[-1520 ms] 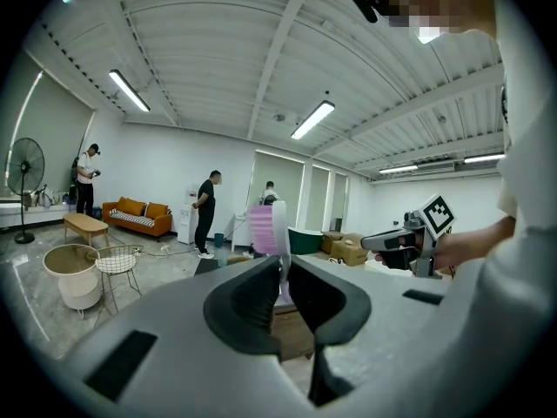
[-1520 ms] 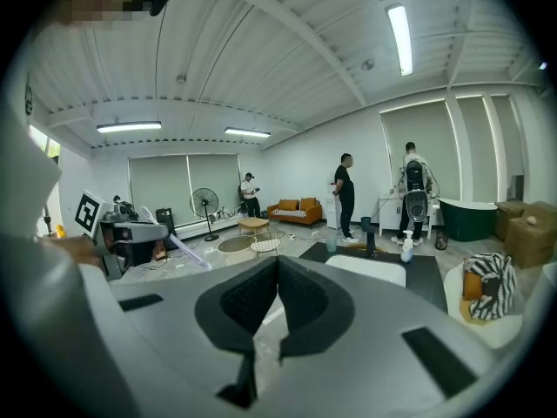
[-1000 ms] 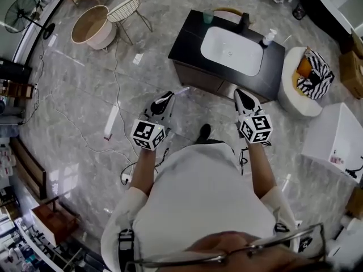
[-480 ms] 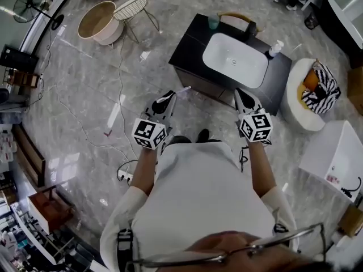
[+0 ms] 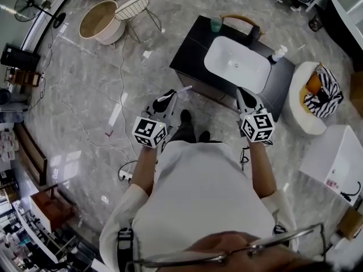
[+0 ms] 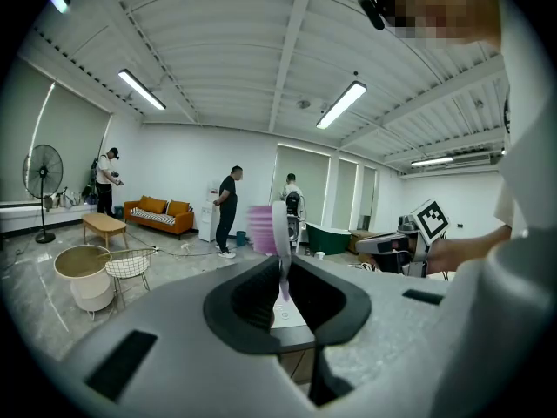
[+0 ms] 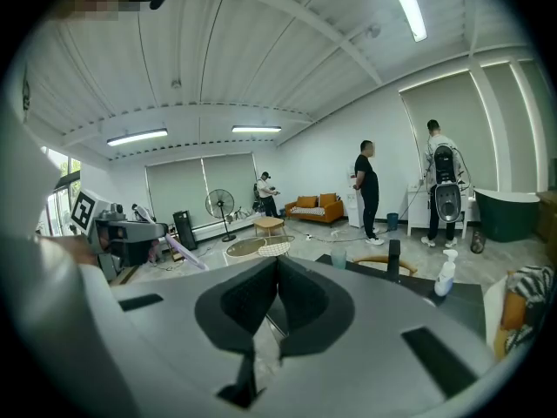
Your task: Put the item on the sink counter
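Note:
A black sink counter point(image 5: 190, 50) with a white basin point(image 5: 237, 64) stands ahead of me. My left gripper point(image 5: 167, 99) hovers short of its near left corner, shut on a toothbrush point(image 5: 182, 89). In the left gripper view the toothbrush point(image 6: 278, 233) stands upright between the jaws, pink bristles to the left. My right gripper point(image 5: 244, 96) is held just before the counter's front edge, shut with nothing in it. The right gripper view shows the jaws point(image 7: 277, 273) closed, the counter point(image 7: 470, 299) beyond them.
A green cup point(image 5: 216, 24), a black faucet point(image 5: 253, 32) and a soap bottle point(image 5: 278, 53) stand on the counter's far side. A white pouf with striped cloth point(image 5: 317, 92) sits to its right. A wire chair point(image 5: 133, 7), a round tub point(image 5: 99, 20) and floor cables lie left.
The person has stepped toward the sink counter, one foot now forward. Both grippers keep their pose and the left one still holds the toothbrush.

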